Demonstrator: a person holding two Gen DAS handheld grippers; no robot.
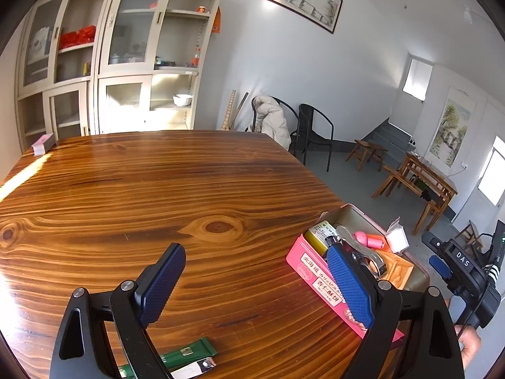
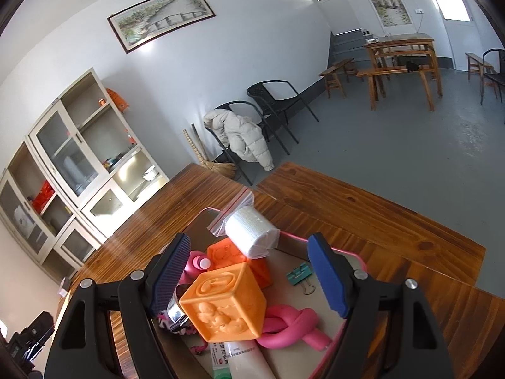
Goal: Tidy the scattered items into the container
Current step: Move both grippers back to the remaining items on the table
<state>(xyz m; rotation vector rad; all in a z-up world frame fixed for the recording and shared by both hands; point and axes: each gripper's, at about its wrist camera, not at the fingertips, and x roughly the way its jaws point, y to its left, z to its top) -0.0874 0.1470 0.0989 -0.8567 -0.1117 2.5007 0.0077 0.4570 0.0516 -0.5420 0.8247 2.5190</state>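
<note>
a: what's the tin (image 1: pixel 318 271) like?

b: a shallow metal box, pink printed sides, dull bare metal inside. it sits at the right edge of the wooden table (image 1: pixel 157 195), glossy planks with bold grain and a dark knot left of the tin. its long axis runs from the near-left corner away to the right.

a: and inside it?

b: a soft orange cube (image 2: pixel 225 304) with embossed figures, tilted on one corner over the pile. a second orange block (image 2: pixel 227 255) behind it, a white roll (image 2: pixel 252 232) in a clear zip bag leaning on the far rim, a knotted pink foam tube (image 2: pixel 290 325) to the cube's right, a teal binder clip (image 2: pixel 298 274) on the bare floor.

a: the grippers?

b: the right gripper (image 2: pixel 249 284) hangs over the tin, ribbed blue pads spread either side of the cube, clear of it. the left gripper (image 1: pixel 255 284) gapes wide and empty, its right pad in front of the tin's near wall.

a: anything outside the tin?

b: a green sachet (image 1: pixel 186 352) and a nail clipper (image 1: pixel 202 364), flat on the table, left of the tin.
</note>
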